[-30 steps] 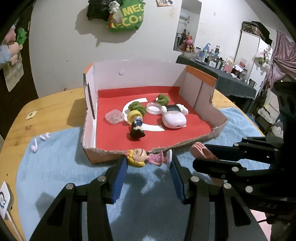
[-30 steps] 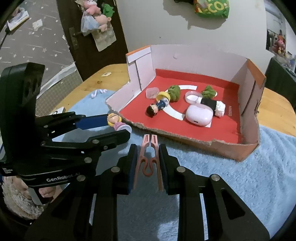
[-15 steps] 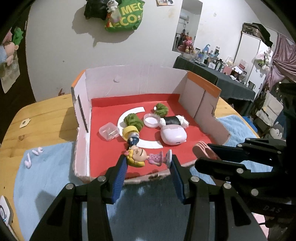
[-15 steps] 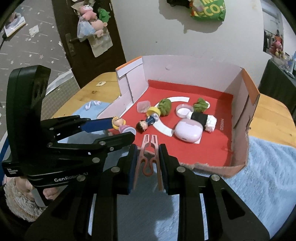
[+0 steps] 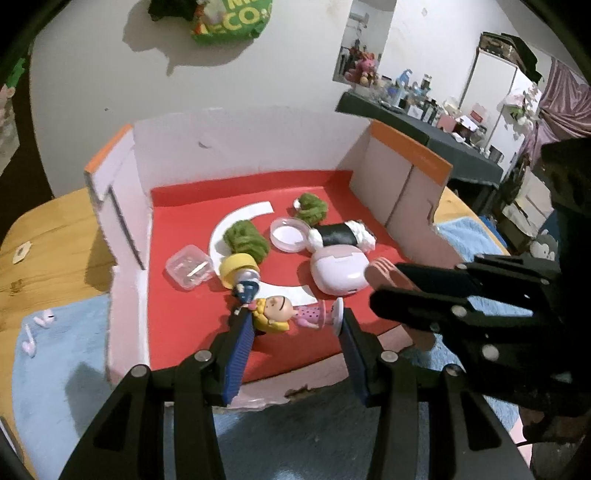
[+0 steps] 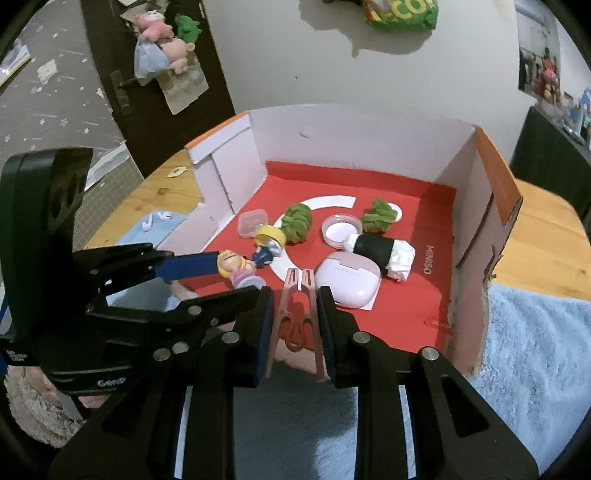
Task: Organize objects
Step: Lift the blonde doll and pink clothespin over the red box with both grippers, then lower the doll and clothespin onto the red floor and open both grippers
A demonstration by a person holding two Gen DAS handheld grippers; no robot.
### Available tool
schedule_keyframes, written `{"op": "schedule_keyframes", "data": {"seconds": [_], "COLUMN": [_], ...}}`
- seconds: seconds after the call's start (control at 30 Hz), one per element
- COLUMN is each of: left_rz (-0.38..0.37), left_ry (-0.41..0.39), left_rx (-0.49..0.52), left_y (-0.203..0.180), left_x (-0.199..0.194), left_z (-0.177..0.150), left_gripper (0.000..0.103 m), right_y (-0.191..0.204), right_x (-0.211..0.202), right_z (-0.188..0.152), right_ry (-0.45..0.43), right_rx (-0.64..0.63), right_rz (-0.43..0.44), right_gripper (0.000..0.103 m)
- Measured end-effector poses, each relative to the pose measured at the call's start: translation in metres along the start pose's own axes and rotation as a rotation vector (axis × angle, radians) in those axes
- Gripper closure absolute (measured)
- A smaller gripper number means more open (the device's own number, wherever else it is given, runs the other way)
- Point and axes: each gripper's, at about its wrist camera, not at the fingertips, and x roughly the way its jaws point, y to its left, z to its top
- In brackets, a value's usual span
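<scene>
Left gripper (image 5: 291,325) clamps the yellow-haired pink-dressed plastic doll figurine (image 5: 291,314) crosswise above the red-floored white cardboard box (image 5: 236,147). At its 3 o'clock, the right gripper (image 6: 295,321) pinches a pink plastic clothespin (image 6: 297,306) lengthwise.

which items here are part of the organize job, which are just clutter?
In play:
- left gripper shut on blonde doll
- right gripper shut on pink clothespin
- cardboard box with the sorted items
- pink earbuds on the blue towel, probably next

Clutter:
- green bag on the wall
- dark side table
</scene>
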Motion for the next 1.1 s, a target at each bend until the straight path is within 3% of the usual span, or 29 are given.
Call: {"op": "schedule_keyframes", "data": {"seconds": [0.17,0.4,0.73,1.1], "left_rz": [-0.02,0.011,0.024,0.06], "left_ry": [0.025,0.069,0.075,0.07], "left_rx": [0.0,-0.011,-0.03,-0.026], "left_y": [0.004,0.015,0.027,0.026], "left_x": [0.007,0.02,0.026,0.033], "left_z": [0.0,-0.002,0.001,0.005], "left_gripper": [0.055,0.055,0.055,0.055], "right_y": [-0.01,-0.01,-0.013,-0.024], "right_x": [0.009,0.023,0.046,0.053], "right_z": [0.002,0.005,0.008,0.003], "right_ry": [0.023,0.065,0.132,0.131], "right_rx": [0.028,0.031,0.048,0.003], "right_rz": [0.024,0.056,0.074,-0.104], "right_gripper": [0.08,0.08,0.08,0.08]}}
